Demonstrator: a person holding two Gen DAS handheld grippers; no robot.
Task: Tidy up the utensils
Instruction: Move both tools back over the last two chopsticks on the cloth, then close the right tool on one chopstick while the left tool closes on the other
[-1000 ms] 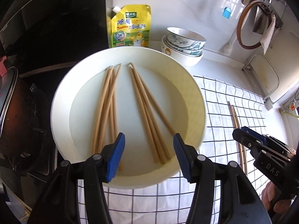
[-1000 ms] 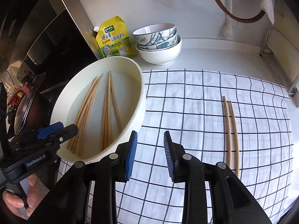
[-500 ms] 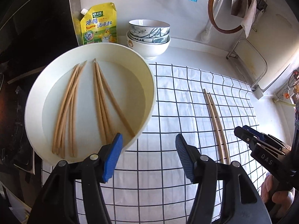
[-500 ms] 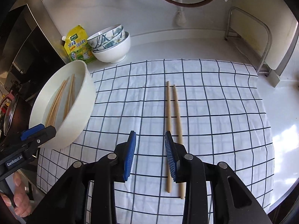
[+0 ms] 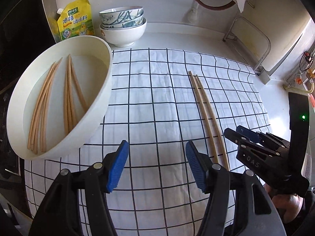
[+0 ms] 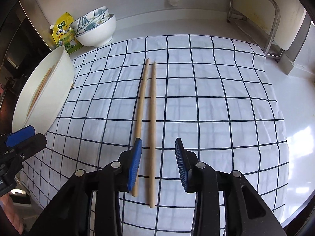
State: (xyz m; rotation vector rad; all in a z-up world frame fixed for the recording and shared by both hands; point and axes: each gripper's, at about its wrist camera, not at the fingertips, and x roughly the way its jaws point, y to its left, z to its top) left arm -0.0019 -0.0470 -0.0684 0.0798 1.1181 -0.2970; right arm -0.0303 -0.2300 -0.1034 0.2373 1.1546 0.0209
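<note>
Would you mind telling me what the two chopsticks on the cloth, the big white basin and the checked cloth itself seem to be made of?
The two chopsticks look like bamboo or pale wood: matte tan, unlacquered, no shine. The white basin is smooth and uniformly off-white with a soft sheen; plastic or melamine seems likely, though glazed ceramic cannot be ruled out. The checked cloth appears to be woven fabric, judging by its fine creases and wavy grid lines.

Bright daylight, sharp focus, strong fisheye edges

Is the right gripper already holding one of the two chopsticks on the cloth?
No, the right gripper is open above the chopsticks, and both lie flat on the cloth.
</note>
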